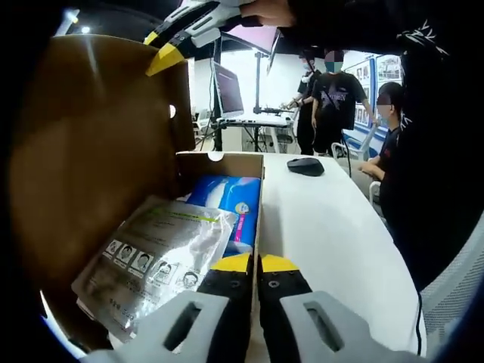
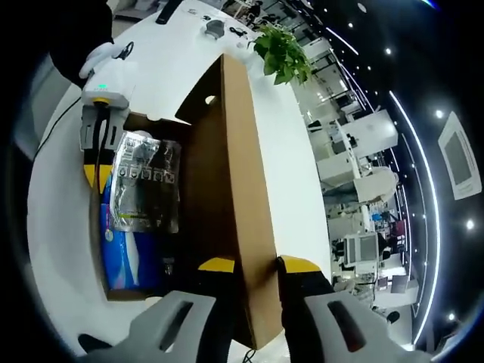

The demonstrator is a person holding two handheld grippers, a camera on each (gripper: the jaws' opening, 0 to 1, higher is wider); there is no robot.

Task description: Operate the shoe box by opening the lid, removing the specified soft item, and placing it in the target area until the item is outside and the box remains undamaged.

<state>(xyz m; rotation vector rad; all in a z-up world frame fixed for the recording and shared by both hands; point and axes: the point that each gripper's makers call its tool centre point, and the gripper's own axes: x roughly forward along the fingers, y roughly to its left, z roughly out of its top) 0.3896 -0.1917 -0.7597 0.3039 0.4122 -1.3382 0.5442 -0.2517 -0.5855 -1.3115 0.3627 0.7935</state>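
The brown shoe box (image 1: 219, 160) stands open on the white table, its lid (image 1: 91, 151) raised upright. Inside lie a clear plastic packet with printed pictures (image 1: 155, 246) and, under it, a blue packet (image 1: 227, 195). My left gripper (image 1: 255, 263) is shut, its yellow tips together at the rim of the box's near side wall. My right gripper (image 2: 258, 265) is shut on the lid (image 2: 242, 189), one jaw on each face of its free edge. That right gripper (image 1: 168, 54) also shows above the lid. The left gripper (image 2: 97, 175) sits beside the clear packet (image 2: 144, 181) and blue packet (image 2: 125, 253).
A black mouse (image 1: 305, 166) lies on the white table (image 1: 325, 234) past the box. A green plant (image 2: 283, 49) stands on the table beyond the lid. Several people (image 1: 333, 98) and a monitor on a stand (image 1: 227, 91) are in the background.
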